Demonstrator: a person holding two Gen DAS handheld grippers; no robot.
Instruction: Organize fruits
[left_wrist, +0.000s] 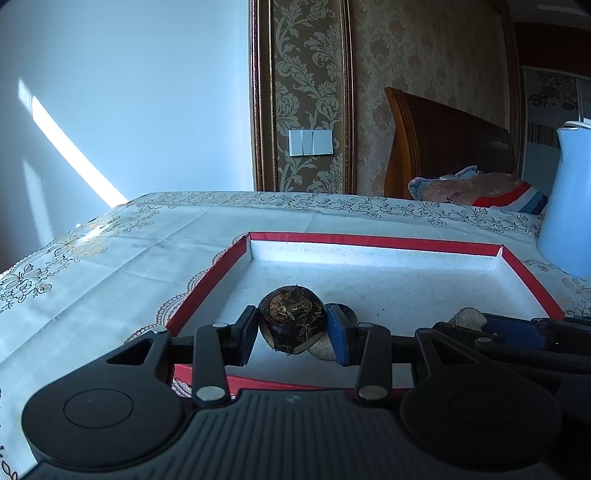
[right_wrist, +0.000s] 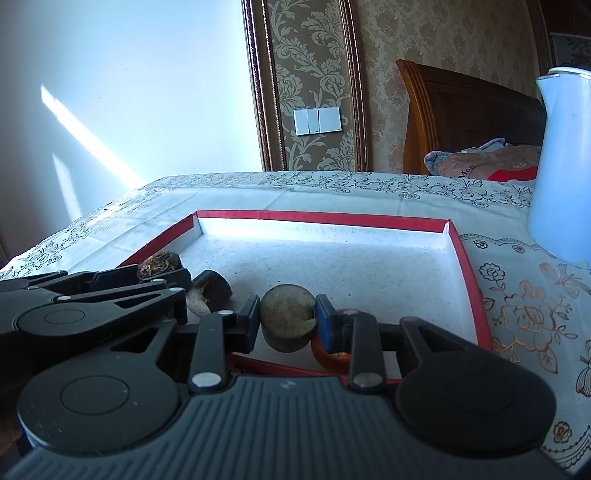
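A shallow red-rimmed box (left_wrist: 369, 240) with a white floor lies on the tablecloth; it also shows in the right wrist view (right_wrist: 325, 218). My left gripper (left_wrist: 292, 326) is shut on a dark brown water chestnut (left_wrist: 291, 319) over the box's near left part. Another chestnut (left_wrist: 325, 349) lies just behind it. My right gripper (right_wrist: 287, 321) is shut on a brownish round chestnut (right_wrist: 287, 321) over the box's near edge. The left gripper (right_wrist: 162, 275) and its chestnut (right_wrist: 159, 263) show at the left of the right wrist view, with a loose chestnut (right_wrist: 208, 291) beside them.
A white kettle (left_wrist: 569, 206) stands on the table right of the box, and in the right wrist view (right_wrist: 561, 162). An orange-red object (right_wrist: 328, 356) lies under my right gripper. A wooden headboard (left_wrist: 443, 147) and bedding stand beyond the table's far edge.
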